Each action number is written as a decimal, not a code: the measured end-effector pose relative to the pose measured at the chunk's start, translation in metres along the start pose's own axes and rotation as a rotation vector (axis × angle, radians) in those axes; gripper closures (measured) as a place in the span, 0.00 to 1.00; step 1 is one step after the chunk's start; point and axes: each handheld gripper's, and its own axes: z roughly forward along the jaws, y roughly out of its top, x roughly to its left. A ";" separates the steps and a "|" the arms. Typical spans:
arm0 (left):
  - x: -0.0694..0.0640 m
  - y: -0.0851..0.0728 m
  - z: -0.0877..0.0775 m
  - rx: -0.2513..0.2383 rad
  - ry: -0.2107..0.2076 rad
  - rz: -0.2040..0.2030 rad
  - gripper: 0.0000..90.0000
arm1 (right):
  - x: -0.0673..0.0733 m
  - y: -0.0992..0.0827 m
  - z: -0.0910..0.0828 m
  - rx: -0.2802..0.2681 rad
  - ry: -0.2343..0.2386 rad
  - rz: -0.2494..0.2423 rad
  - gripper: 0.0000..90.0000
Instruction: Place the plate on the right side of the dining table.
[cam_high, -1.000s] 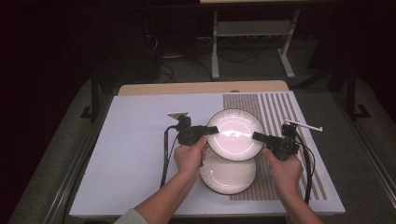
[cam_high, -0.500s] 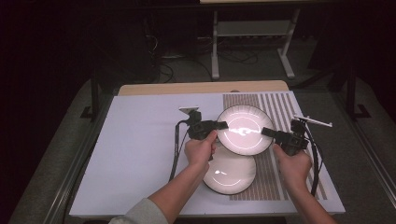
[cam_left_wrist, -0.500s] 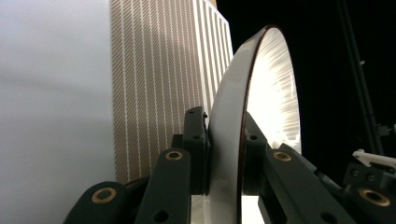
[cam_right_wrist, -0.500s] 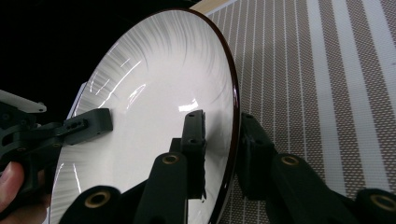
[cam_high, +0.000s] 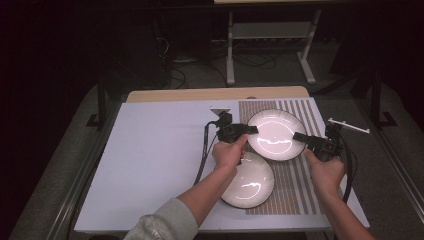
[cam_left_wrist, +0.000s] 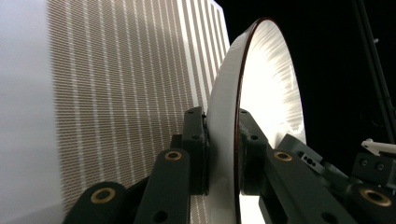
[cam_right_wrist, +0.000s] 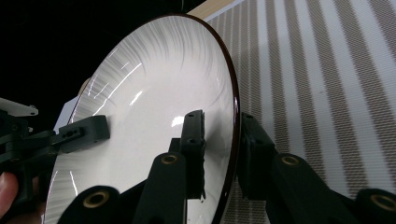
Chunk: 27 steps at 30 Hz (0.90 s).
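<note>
A white plate with a dark rim hangs above the striped mat, held from both sides. My left gripper is shut on its left rim, my right gripper on its right rim. In the left gripper view the jaws pinch the plate's edge at the left gripper. In the right gripper view the right gripper clamps the plate, and the left gripper shows across it. A second white plate lies flat on the table, nearer the person.
A white sheet covers the left and middle of the table. The wooden table edge runs along the back. A metal stand and cables sit on the dark floor beyond it.
Both grippers have carried the plate away from the person, toward the back of the striped mat. More of the lower plate is uncovered.
</note>
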 end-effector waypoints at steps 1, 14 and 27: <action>0.000 0.000 0.004 0.003 0.000 -0.001 0.86 | -0.003 0.001 0.000 -0.004 -0.003 -0.002 0.82; 0.007 -0.003 0.036 0.049 0.025 -0.014 0.84 | -0.028 0.000 0.002 0.011 -0.055 0.023 0.82; 0.008 -0.005 0.049 0.076 0.069 -0.007 0.83 | -0.041 -0.003 0.007 0.027 -0.074 0.034 0.82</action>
